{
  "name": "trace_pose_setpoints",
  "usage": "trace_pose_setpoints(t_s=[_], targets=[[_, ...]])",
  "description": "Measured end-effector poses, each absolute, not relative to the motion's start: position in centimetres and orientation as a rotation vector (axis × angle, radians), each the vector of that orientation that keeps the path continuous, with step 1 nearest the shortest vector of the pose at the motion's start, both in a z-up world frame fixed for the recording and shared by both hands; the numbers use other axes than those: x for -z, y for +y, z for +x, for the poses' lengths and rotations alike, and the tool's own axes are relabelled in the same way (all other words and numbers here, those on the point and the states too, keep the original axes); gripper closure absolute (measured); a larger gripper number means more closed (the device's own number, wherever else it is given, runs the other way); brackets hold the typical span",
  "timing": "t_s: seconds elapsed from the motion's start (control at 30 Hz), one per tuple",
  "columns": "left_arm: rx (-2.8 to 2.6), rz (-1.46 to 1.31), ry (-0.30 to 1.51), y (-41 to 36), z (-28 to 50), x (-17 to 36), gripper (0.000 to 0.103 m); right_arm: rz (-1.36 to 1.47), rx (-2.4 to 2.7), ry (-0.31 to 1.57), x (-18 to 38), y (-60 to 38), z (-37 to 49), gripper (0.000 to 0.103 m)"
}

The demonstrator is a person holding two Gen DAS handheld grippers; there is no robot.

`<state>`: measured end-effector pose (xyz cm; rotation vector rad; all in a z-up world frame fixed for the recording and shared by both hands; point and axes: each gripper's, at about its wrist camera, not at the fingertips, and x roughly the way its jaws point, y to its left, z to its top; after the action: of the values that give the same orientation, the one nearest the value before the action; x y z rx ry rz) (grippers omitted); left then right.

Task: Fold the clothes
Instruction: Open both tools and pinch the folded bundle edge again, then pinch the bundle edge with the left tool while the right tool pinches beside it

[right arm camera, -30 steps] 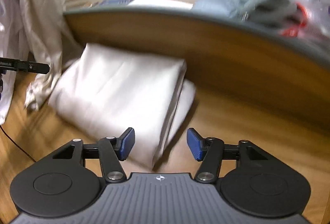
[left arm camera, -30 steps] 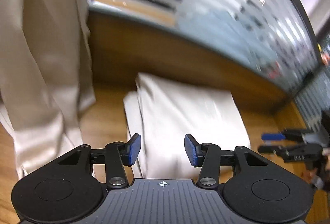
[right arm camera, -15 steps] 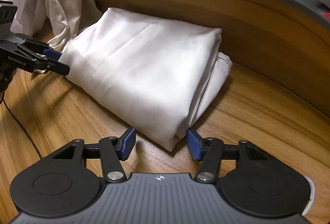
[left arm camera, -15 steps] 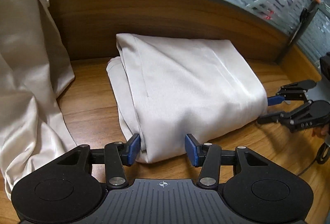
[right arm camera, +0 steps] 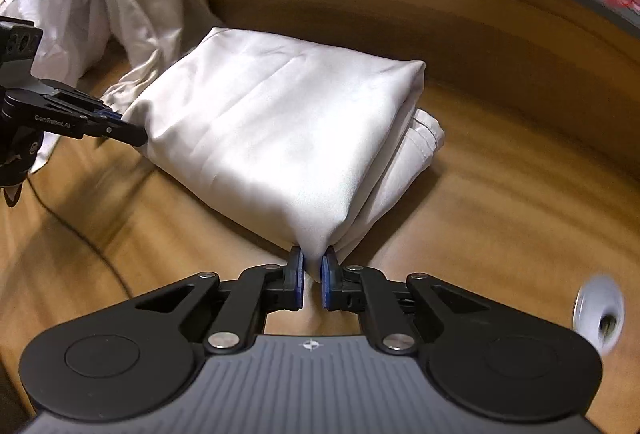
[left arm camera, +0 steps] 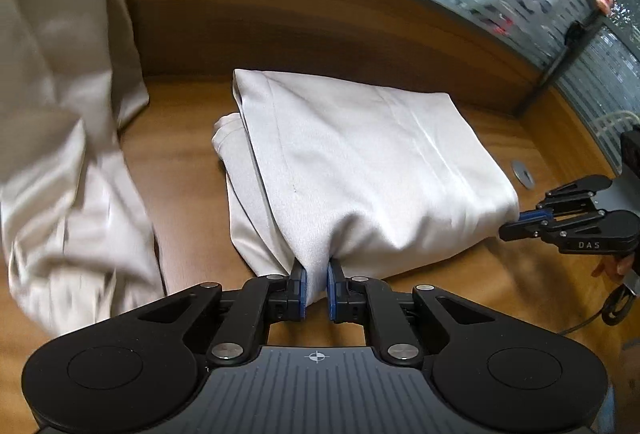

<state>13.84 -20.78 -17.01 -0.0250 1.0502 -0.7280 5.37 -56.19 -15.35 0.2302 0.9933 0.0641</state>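
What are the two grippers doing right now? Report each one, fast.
Left gripper: closed on a near corner of the folded white cloth.
Right gripper: closed on the cloth's other near corner.

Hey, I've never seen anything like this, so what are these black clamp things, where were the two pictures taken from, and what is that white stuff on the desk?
These are hand-held tools, not a robot arm: a person carries a two-finger gripper in each hand, and each has a wide-angle camera looking forward along its fingers. One picture comes from the left gripper, the other from the right gripper.

On the wooden desk lies a folded white garment. Each gripper has its blue-padded fingers pinched on a near corner of it, one at each end, and each gripper shows at the edge of the other's picture.

A pile of unfolded pale cloth sits further to the left. Behind the desk stands a wooden panel with striped glass above.
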Motion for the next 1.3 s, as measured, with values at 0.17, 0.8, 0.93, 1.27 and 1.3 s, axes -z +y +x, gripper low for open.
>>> trace_pose_setpoints(t_s=[0.17,0.8,0.93,1.27,1.3], targets=[[0.731,-0.04,1.082,-19.2,8.9,16.9,0.091,0.277,-0.048,1.016,15.0,-52.8,0.8,0.096],[0.797,-0.049,1.151,-15.5,-2.0,16.9,0.088,0.309,-0.005,1.094,14.5,-43.6,-11.6,0.094],[0.79,-0.059,1.121,-14.7,-2.1,16.6,0.088,0.24,-0.009,1.102,12.7,-43.0,-12.0,0.09],[0.782,-0.05,1.083,-14.3,-3.6,17.4,0.077,0.081,-0.122,1.036,7.5,-39.1,-9.8,0.062],[0.78,-0.049,1.08,-14.3,-3.6,17.5,0.076,0.067,-0.129,1.035,7.4,-38.5,-9.3,0.06]])
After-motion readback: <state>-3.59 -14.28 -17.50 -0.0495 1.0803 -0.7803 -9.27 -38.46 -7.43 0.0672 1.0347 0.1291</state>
